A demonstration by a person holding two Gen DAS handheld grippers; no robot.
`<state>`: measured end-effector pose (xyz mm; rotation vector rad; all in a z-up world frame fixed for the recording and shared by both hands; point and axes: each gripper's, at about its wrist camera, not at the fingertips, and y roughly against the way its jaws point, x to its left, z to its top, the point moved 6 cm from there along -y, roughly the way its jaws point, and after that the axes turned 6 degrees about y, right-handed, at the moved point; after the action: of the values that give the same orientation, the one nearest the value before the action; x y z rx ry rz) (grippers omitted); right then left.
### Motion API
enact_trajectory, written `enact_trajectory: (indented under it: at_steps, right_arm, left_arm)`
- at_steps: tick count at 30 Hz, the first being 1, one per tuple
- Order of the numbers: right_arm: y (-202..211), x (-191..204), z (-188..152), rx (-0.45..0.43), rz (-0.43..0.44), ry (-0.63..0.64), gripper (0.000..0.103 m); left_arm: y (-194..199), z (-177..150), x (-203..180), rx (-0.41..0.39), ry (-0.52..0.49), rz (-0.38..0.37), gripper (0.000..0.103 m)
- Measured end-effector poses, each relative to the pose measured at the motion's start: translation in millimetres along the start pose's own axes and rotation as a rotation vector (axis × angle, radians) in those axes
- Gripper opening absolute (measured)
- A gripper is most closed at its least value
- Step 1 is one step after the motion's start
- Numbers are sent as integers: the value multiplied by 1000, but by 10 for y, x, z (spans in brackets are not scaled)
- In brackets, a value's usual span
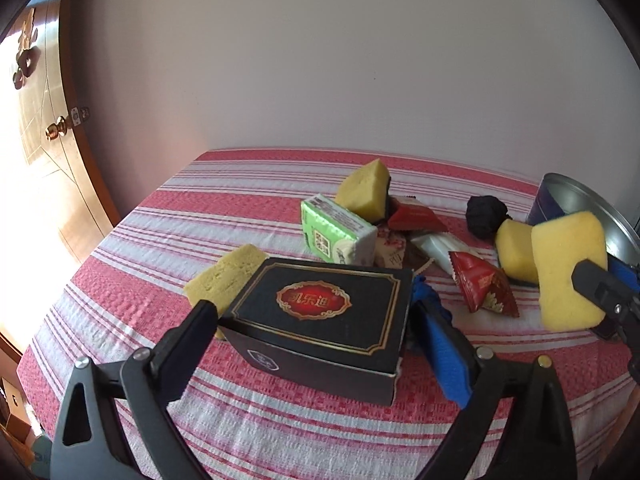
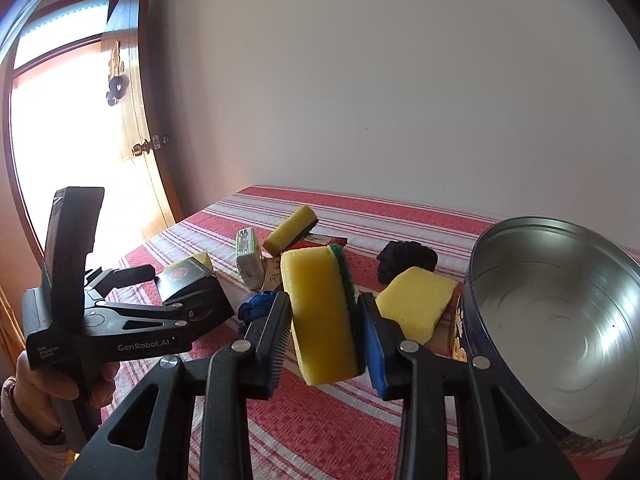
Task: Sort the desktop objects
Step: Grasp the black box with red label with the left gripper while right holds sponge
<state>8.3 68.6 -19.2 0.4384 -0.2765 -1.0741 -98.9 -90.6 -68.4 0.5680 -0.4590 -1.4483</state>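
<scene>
While both grippers work over it, the red-and-white striped tablecloth (image 1: 200,216) carries the whole scatter of objects. Round metal tin (image 2: 560,320), open and tilted toward the right wrist camera, sits at the cloth's right edge; dark blue printed wall.

Black box (image 1: 320,312) with red-gold emblem on its lid sits between the left gripper's (image 1: 316,344) fingers, which bracket its two sides. Cannot tell whether the pads press it or just flank it. Box bottom looks to rest on the cloth.

Right gripper (image 2: 324,336) pinches a yellow sponge (image 2: 316,316) with a green scrub layer, held upright and clear of the cloth, just left of the tin.

Second yellow sponge (image 2: 416,304) lies beside the tin's wall. Third sponge (image 1: 366,192), yellow with a dark backing, leans tilted at the far end of the pile. Pale sponge piece (image 1: 224,280) touches the box's left rear side.

Green-and-white tissue pack (image 1: 336,232) stands tilted behind the box. Black knotted bundle (image 1: 486,216) sits near the tin. Red snack packet (image 1: 484,284) lies right of the box; blue cloth scrap (image 1: 426,296) lies at the box's right corner.
</scene>
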Motion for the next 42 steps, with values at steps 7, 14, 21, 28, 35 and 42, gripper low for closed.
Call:
enact_trajectory:
  at_steps: [7, 14, 21, 28, 35, 42]
  right_arm:
    - [50, 12, 25, -33, -35, 25, 37]
    - [36, 58, 38, -29, -41, 36, 37]
    - [60, 67, 20, -25, -26, 31, 37]
    - [79, 68, 13, -27, -32, 31, 37]
    - [54, 66, 5, -18, -31, 32, 37]
    - [54, 60, 3, -19, -32, 35, 37]
  left_arm:
    - [6, 64, 58, 44, 80, -140, 50]
    - [9, -125, 207, 92, 100, -65, 102]
    - [-6, -153, 475, 160, 258, -102, 102]
    - [-128, -284, 151, 189, -39, -188, 102]
    - [-366, -283, -55, 206, -212, -159, 102]
    - [-605, -292, 62, 290, -65, -120, 99]
